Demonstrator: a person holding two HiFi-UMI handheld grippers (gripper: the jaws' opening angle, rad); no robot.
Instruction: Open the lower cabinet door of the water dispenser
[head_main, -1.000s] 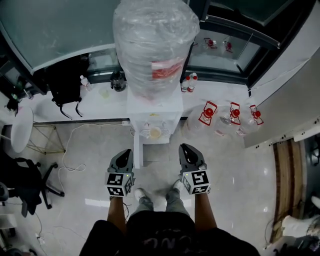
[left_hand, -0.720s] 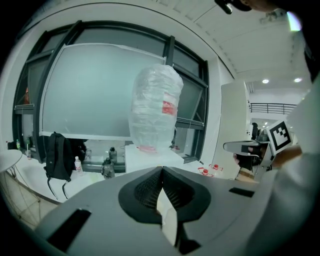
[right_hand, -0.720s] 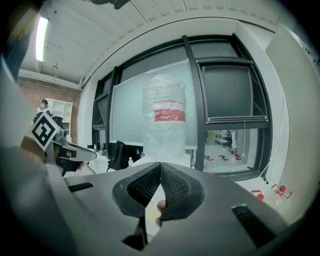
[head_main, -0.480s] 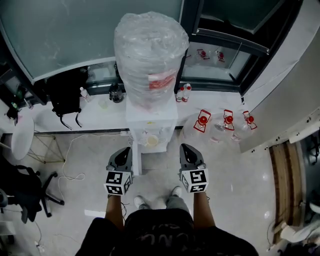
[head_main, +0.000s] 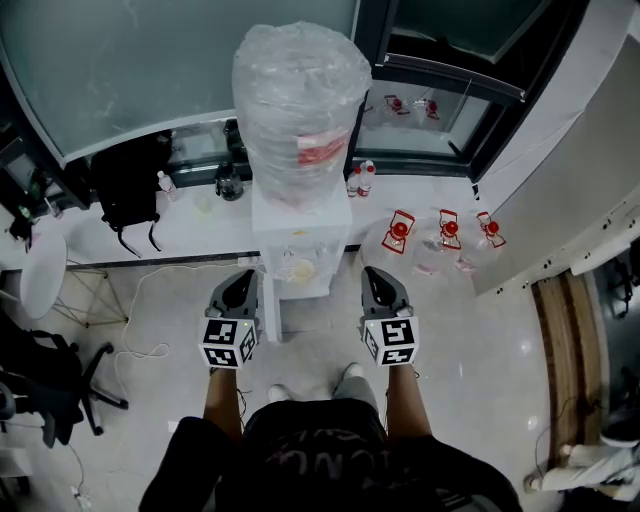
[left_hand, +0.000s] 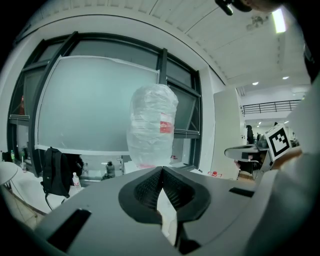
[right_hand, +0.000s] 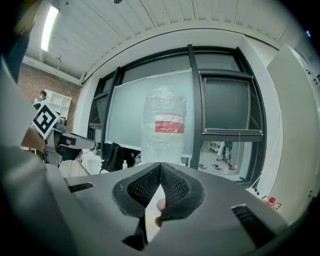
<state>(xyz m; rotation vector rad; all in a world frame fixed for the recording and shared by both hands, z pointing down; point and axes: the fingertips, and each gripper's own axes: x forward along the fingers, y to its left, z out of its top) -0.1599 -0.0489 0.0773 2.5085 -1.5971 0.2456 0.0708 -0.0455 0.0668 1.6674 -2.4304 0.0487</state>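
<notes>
An office: swivel chair (head_main: 52, 372), round white table (head_main: 40, 270), water dispenser (head_main: 300, 235) against tall dark-framed windows (head_main: 150, 70), spare jugs (head_main: 398, 232)

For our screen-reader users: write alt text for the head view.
Seen from above, a person stands before a white water dispenser topped with a plastic-wrapped bottle, holding the left gripper and right gripper shut and empty on either side of it. Clear jugs with red tops sit on the floor nearby.

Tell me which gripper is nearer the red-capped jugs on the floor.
Right. The right gripper is held in front of the red-capped jugs, which lie ahead and to its right; the left gripper is on the water dispenser's other side.
</notes>
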